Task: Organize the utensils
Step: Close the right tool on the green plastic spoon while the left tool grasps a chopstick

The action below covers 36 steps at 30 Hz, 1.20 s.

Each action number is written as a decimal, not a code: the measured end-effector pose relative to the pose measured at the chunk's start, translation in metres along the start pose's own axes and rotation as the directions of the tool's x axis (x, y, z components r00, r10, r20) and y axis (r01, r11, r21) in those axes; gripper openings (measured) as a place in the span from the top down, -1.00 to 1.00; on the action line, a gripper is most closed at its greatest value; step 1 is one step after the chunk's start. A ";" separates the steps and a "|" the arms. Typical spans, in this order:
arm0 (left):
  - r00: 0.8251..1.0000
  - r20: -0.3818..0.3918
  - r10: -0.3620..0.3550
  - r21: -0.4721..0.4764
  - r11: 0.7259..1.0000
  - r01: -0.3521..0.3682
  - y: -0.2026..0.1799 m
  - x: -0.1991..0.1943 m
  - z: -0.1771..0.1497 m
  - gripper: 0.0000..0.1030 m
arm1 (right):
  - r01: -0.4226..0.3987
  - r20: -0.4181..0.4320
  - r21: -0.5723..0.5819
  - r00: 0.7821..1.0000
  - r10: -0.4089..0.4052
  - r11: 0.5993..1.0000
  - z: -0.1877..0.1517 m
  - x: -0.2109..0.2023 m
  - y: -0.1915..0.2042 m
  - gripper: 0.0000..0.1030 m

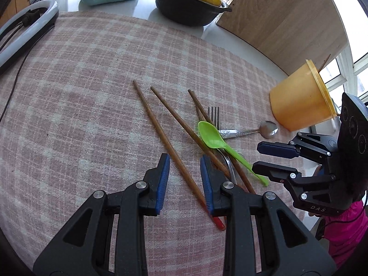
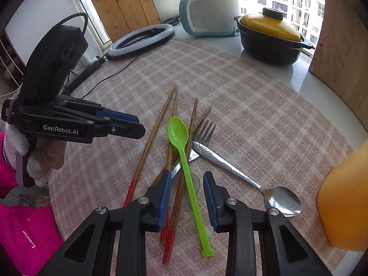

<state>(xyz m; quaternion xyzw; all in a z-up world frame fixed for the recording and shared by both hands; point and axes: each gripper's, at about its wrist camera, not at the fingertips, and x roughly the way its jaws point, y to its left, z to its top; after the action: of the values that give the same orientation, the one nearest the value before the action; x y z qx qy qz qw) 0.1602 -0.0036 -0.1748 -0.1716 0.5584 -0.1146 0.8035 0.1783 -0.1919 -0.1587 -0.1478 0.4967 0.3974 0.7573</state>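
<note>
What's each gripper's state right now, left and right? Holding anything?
Left gripper: open, empty, jaws astride a wooden chopstick on the cloth.
Right gripper: open, empty, jaws astride the green spoon.

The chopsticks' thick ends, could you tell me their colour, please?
Red on the chopsticks; clearest in the right wrist view.

left gripper (image 1: pixel 185 164) jaws apart astride one wooden chopstick (image 1: pixel 169 143), pads not pressing. green plastic spoon (image 1: pixel 226 148) lies across fork (image 1: pixel 214 116), chopsticks. metal spoon (image 1: pixel 249 132) near orange cup (image 1: pixel 299 101). right gripper (image 1: pixel 264 158) at spoon handle.
</note>
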 end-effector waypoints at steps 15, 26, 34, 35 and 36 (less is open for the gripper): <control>0.998 -0.023 0.054 0.026 0.998 -0.054 -0.003 0.022 0.019 0.50 | -0.032 -0.067 0.025 0.997 0.034 0.999 0.009 0.029 -0.008 0.63; 0.996 -0.038 0.077 0.008 0.997 -0.076 0.004 0.031 0.023 0.50 | -0.079 -0.054 0.084 0.995 0.083 0.993 0.011 0.027 -0.016 0.89; 0.994 -0.035 0.099 0.018 0.995 -0.099 -0.001 0.038 0.032 0.50 | -0.099 -0.040 0.123 0.994 0.104 0.987 0.007 0.024 -0.020 0.91; 0.994 -0.033 0.104 0.022 0.994 -0.103 -0.002 0.039 0.033 0.50 | -0.096 -0.038 0.126 0.994 0.101 0.987 0.007 0.024 -0.020 0.91; 0.994 -0.030 0.108 0.025 0.994 -0.107 -0.003 0.040 0.034 0.50 | -0.092 -0.036 0.128 0.995 0.097 0.988 0.007 0.022 -0.021 0.91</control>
<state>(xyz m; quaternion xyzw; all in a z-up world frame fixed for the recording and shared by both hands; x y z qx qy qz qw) 0.2061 -0.0158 -0.1971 -0.1301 0.5781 -0.0803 0.8015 0.2022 -0.1911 -0.1787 -0.0844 0.5430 0.3974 0.7349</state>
